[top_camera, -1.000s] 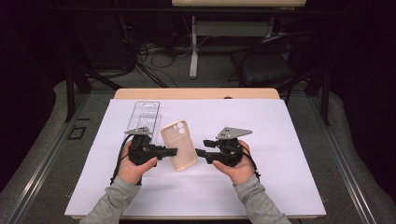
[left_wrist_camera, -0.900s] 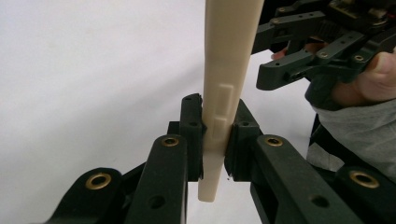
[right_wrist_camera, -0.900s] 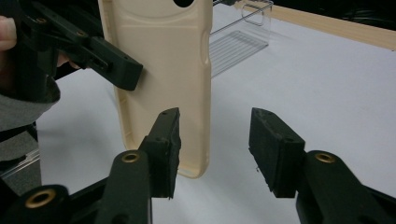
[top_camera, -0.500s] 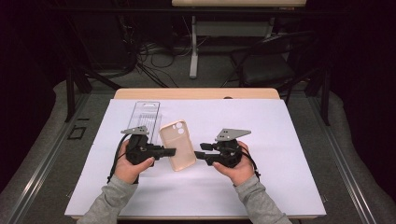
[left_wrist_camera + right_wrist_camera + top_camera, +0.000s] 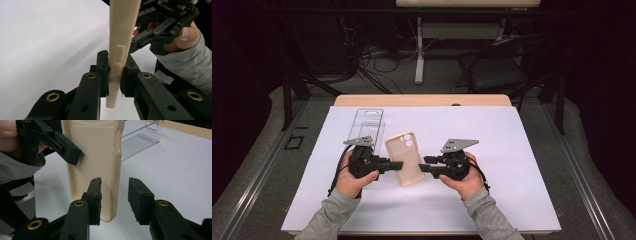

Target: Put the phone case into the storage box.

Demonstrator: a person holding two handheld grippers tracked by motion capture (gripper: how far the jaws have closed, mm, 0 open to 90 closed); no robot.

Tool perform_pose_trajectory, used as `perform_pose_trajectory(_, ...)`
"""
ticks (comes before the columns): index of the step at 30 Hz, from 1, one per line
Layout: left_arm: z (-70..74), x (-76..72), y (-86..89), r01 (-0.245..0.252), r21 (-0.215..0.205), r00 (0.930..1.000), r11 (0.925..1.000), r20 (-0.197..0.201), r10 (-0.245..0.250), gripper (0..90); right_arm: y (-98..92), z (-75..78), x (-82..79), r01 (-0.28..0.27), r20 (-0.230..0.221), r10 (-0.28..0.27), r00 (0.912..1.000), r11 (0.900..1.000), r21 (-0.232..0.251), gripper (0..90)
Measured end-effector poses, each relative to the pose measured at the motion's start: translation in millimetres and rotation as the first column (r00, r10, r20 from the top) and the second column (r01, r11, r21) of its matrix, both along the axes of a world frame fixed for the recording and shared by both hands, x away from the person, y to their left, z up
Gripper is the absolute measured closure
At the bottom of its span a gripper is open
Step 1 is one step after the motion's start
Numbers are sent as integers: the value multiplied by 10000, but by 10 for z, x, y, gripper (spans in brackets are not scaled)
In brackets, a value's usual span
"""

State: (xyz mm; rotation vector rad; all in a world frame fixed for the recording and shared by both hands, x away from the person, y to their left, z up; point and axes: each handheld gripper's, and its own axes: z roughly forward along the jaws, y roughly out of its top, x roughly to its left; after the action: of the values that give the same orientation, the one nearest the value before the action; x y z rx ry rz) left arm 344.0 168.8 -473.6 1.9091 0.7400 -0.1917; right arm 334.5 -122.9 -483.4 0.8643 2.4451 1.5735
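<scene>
Clamping the case (image 5: 120, 37) edge at frame centre, the left gripper (image 5: 115, 72) holds while the right gripper (image 5: 115, 195) gapes.

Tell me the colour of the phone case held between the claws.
The phone case is a pale cream-beige, plain with no pattern. The right gripper view shows it best.

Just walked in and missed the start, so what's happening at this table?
A person is working a cream phone case with two hand-held claws above a white-covered table. The left claw is shut on the case's edge and holds it up. The right claw is open, its jaws standing apart at the case's opposite edge and not gripping. A clear plastic package lies on the table behind them.
</scene>
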Motion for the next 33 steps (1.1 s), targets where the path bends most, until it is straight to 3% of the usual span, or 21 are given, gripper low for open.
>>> perform_pose_trajectory(11,-15,-23,-66,444,81,9990,9990,38,-444,800,41,-22,-9,-289,-29,289,9996,9995,-101,678)
perform_pose_trajectory(33,-9,-27,-66,564,54,9984,9984,90,-565,800,10,-19,2,-421,-169,423,9990,9991,110,797)
